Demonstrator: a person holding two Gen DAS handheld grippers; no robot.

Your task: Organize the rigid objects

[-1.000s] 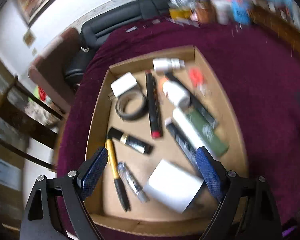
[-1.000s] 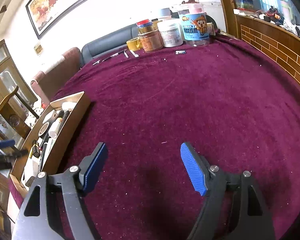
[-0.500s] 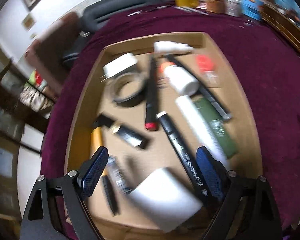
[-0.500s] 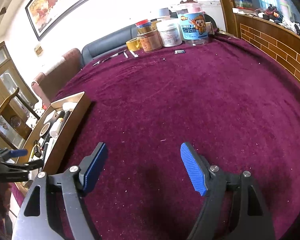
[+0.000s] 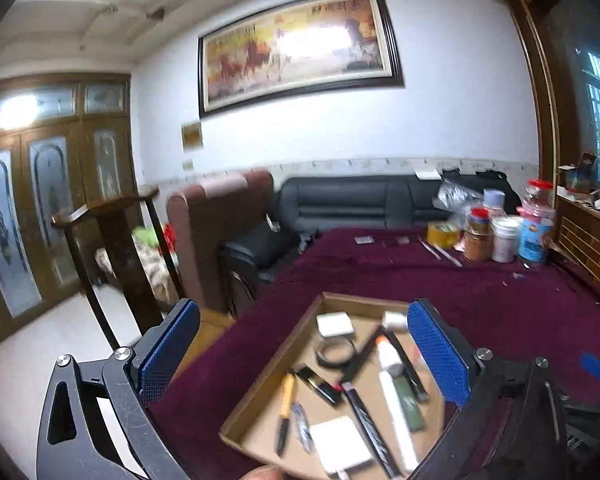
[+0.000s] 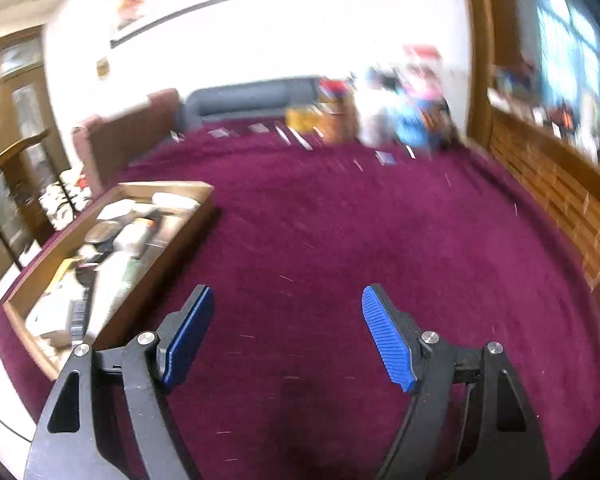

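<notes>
With both claws empty, the left claw opening and the right claw released, approach the shallow brown cardboard tray at six o'clock squarely.

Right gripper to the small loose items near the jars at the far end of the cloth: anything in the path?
Nothing visible. The right gripper, open and empty, faces bare maroon tablecloth up to the small flat items before the blurred jars. The cardboard tray lies off to its left, beside that line.
</notes>
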